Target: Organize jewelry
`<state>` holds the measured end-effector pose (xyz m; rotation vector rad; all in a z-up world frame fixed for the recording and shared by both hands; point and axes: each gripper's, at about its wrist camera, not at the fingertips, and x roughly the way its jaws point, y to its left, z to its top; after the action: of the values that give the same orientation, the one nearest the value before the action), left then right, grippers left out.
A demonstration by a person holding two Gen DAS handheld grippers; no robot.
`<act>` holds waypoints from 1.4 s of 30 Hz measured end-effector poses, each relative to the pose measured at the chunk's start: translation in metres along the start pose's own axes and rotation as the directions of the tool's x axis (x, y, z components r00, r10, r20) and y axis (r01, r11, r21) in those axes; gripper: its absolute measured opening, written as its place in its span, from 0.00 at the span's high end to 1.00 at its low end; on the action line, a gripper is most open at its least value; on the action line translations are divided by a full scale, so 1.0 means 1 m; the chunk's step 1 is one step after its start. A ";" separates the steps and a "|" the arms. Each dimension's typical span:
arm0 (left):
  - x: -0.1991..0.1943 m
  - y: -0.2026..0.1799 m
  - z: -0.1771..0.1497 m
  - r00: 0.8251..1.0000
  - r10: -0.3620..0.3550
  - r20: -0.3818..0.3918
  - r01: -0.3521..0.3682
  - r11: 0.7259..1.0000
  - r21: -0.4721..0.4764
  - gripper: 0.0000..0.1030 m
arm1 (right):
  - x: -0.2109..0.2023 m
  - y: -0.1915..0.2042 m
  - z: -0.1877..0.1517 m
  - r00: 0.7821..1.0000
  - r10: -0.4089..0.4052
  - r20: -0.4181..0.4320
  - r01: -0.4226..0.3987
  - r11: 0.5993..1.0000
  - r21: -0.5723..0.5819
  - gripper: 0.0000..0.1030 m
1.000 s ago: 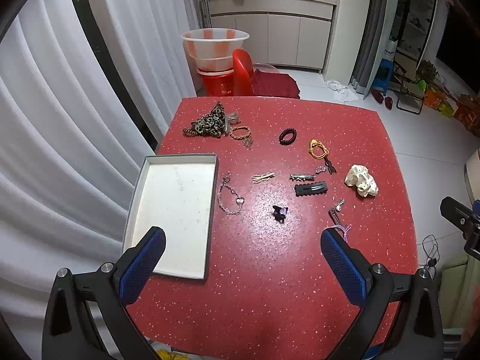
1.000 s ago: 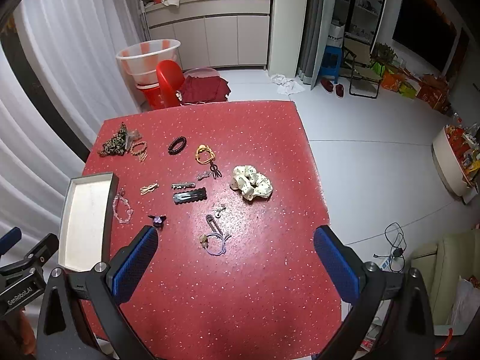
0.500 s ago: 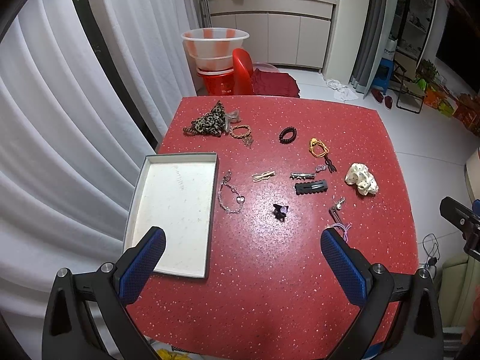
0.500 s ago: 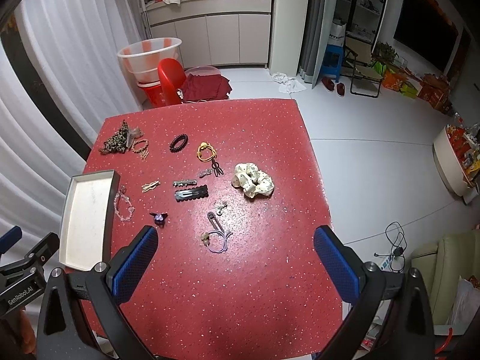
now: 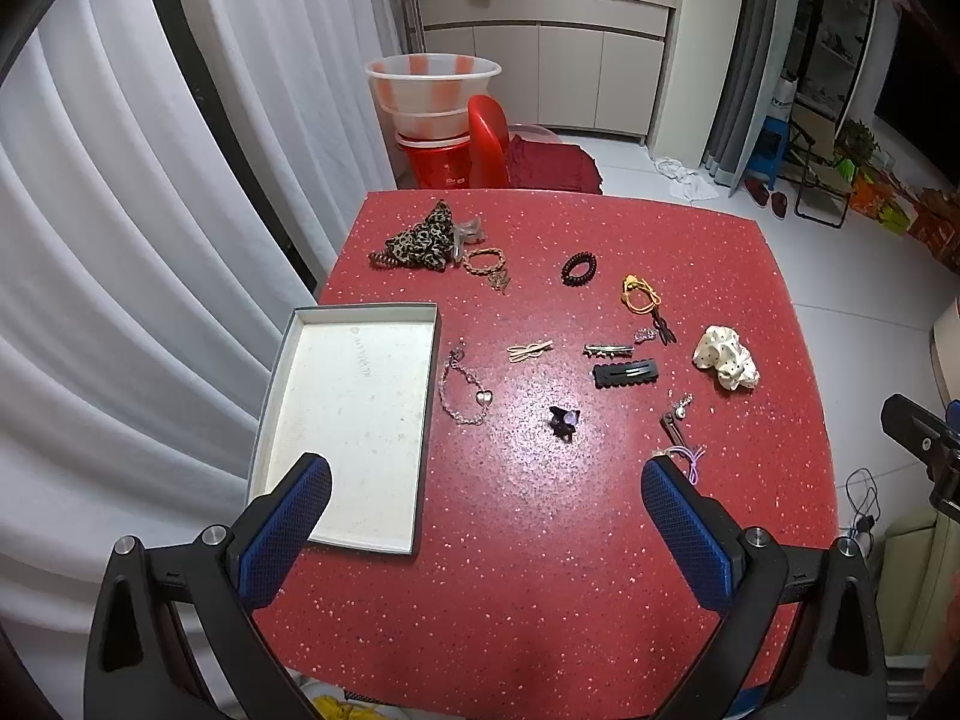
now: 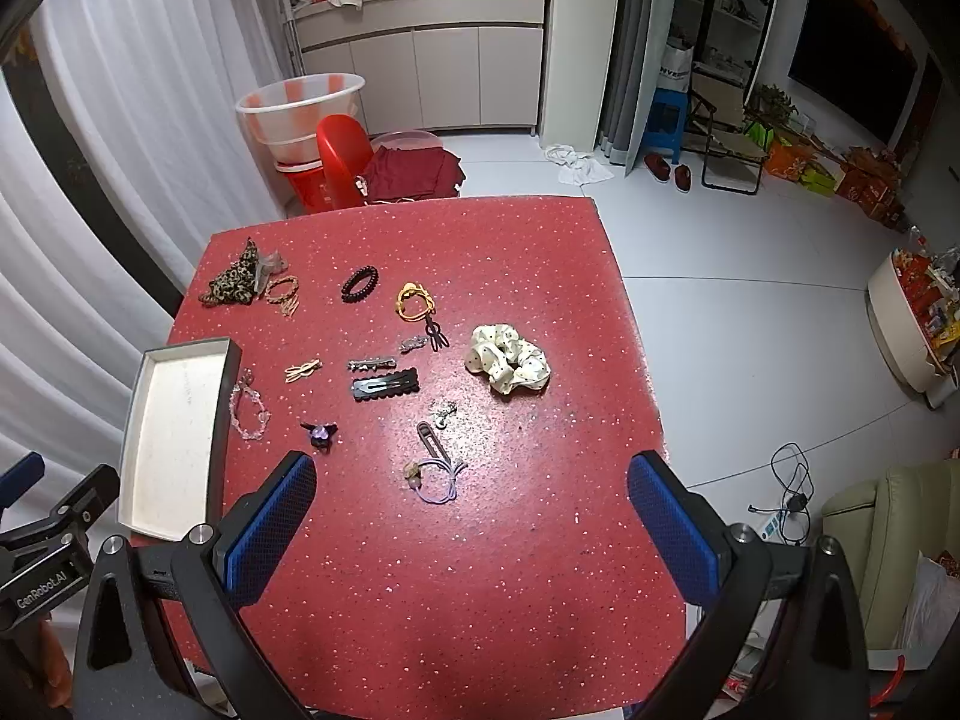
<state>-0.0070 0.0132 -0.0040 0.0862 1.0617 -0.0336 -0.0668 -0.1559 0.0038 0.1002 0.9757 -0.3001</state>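
Jewelry and hair pieces lie scattered on a red speckled table (image 5: 540, 570). An empty white tray (image 5: 354, 396) sits at its left edge, with a bead bracelet (image 5: 465, 390) just to its right. Mid-table are a black snap clip (image 5: 625, 373), a small purple clip (image 5: 564, 420) and a purple hair tie (image 5: 687, 456). A white dotted scrunchie (image 6: 509, 358) lies to the right, a leopard scrunchie (image 6: 234, 282) at the far left. My left gripper (image 5: 480, 504) hovers open above the near edge, holding nothing. My right gripper (image 6: 471, 492) is open too, above the purple hair tie (image 6: 435, 474).
White curtains (image 5: 120, 240) hang close along the table's left side. Stacked plastic basins (image 5: 432, 90) and a red chair (image 5: 489, 138) stand beyond the far edge. To the right is white floor (image 6: 750, 312), with a cable (image 6: 792, 480) near the table corner.
Both grippers have barely drifted and stay open. Nothing on the table has moved or been picked up.
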 end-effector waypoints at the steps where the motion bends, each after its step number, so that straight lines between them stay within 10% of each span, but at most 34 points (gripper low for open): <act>1: 0.000 0.000 0.000 1.000 0.000 0.001 0.000 1.000 -0.001 0.00 | -0.001 0.000 0.001 1.000 -0.001 -0.001 0.001 1.000 -0.001 0.00; 42: 0.005 0.004 0.002 1.000 0.004 -0.012 -0.004 1.000 -0.002 0.00 | 0.008 0.003 -0.007 1.000 0.002 -0.012 -0.002 1.000 0.001 0.00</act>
<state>-0.0026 0.0171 -0.0072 0.0873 1.0736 -0.0283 -0.0672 -0.1531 -0.0068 0.1041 0.9868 -0.2986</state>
